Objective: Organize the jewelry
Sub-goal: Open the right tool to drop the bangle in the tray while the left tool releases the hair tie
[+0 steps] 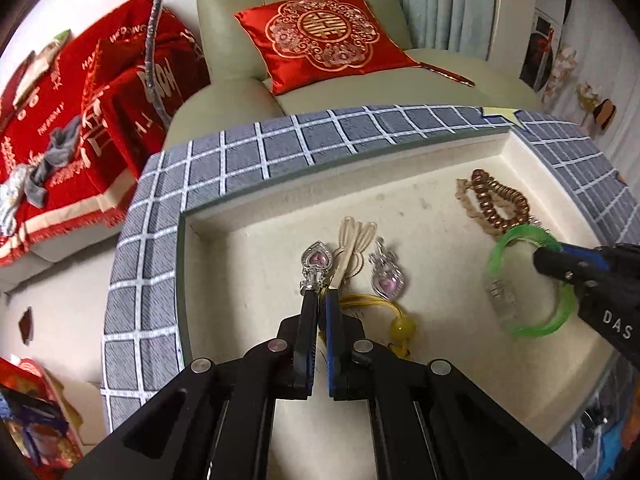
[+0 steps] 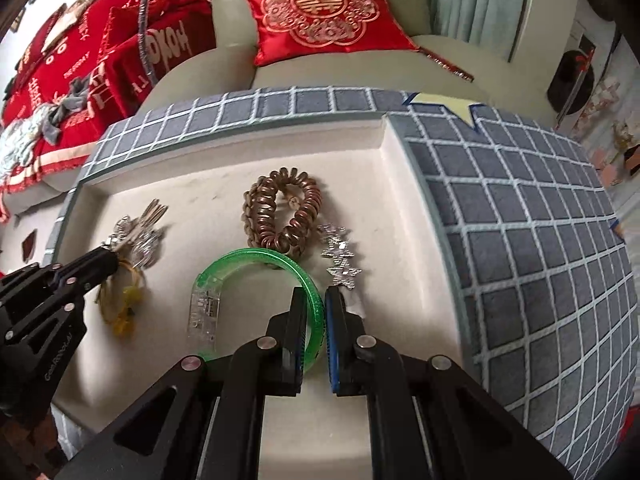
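A cream tray (image 1: pixel 280 208) edged in grey checked cloth holds the jewelry. My left gripper (image 1: pixel 319 294) is shut on the base of a silver heart ornament (image 1: pixel 316 260) with a pink stone. Beside it lie cream leaf-shaped pieces (image 1: pixel 356 240), a second silver pink pendant (image 1: pixel 386 278) and a yellow cord with a bead (image 1: pixel 402 326). My right gripper (image 2: pixel 316 296) is shut on the rim of a green bangle (image 2: pixel 256 256) with a clear clasp. A brown spiral hair tie (image 2: pixel 280 208) and a silver rhinestone piece (image 2: pixel 340 258) lie just beyond it.
A beige bead strand (image 1: pixel 468 196) lies under the spiral tie. The grey checked cloth (image 2: pixel 520 240) rises around the tray. Behind it stands a pale green sofa (image 1: pixel 320 96) with a red embroidered cushion (image 1: pixel 324 36). Red fabric (image 1: pixel 80 120) is piled at the left.
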Tool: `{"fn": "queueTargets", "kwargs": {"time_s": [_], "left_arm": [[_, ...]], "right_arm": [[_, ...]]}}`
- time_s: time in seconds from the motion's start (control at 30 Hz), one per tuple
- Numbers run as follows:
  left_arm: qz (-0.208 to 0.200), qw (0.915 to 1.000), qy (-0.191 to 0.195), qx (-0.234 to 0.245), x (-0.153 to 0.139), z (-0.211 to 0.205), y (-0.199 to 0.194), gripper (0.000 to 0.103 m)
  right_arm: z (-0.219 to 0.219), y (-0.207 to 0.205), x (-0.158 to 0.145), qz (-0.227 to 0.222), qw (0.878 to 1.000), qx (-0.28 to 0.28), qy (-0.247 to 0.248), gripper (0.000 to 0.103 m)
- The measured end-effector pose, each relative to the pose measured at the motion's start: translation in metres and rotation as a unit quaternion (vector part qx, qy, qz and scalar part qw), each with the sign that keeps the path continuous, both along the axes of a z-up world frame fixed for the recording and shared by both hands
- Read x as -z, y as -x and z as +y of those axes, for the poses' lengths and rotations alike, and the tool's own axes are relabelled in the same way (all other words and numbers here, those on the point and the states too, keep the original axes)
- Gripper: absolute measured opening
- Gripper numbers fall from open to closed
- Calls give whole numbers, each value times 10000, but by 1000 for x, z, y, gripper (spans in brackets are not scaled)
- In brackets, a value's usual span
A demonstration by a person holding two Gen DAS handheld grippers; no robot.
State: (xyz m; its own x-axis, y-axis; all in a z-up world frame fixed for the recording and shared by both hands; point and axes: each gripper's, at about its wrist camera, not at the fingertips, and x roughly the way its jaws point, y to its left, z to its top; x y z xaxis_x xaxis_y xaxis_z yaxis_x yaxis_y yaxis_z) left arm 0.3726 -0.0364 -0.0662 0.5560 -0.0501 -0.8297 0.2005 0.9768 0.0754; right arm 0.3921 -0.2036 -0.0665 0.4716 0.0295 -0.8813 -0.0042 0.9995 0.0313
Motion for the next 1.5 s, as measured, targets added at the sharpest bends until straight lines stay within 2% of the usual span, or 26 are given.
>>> {"fn": "queueTargets", "kwargs": {"time_s": [0.27,0.3,0.33,0.37,0.43,0.67,0.87,1.5], "left_arm": [[-157,9997,-196,54,1,-5,4,18],[-166,9996,-216,57,1,-6,5,18],[-171,9996,-228,58,1,-6,5,18],[-167,9996,-218,55,1,-6,5,18],[-156,9997,-183,28,0,-4,5,18],[-162,9997,-158,-15,-3,-1,7,18],[-293,9995,-127,-33,-8,-2,10,18],[-519,9983,199,-183,-29,5,14,19]], "right_arm": [[3,6,0,-81,9999,-83,44,12],[3,6,0,-81,9999,-86,-4,16],[3,8,-1,-96,9999,-89,-59,28],[4,8,-2,-112,9999,-93,-92,51],[4,13,-9,-264,9994,-86,-201,68],[-2,28,-29,-516,9972,46,-545,68],[-4,41,-39,-634,9960,105,-619,68],[-12,51,-40,-608,9956,198,-684,68]]}}
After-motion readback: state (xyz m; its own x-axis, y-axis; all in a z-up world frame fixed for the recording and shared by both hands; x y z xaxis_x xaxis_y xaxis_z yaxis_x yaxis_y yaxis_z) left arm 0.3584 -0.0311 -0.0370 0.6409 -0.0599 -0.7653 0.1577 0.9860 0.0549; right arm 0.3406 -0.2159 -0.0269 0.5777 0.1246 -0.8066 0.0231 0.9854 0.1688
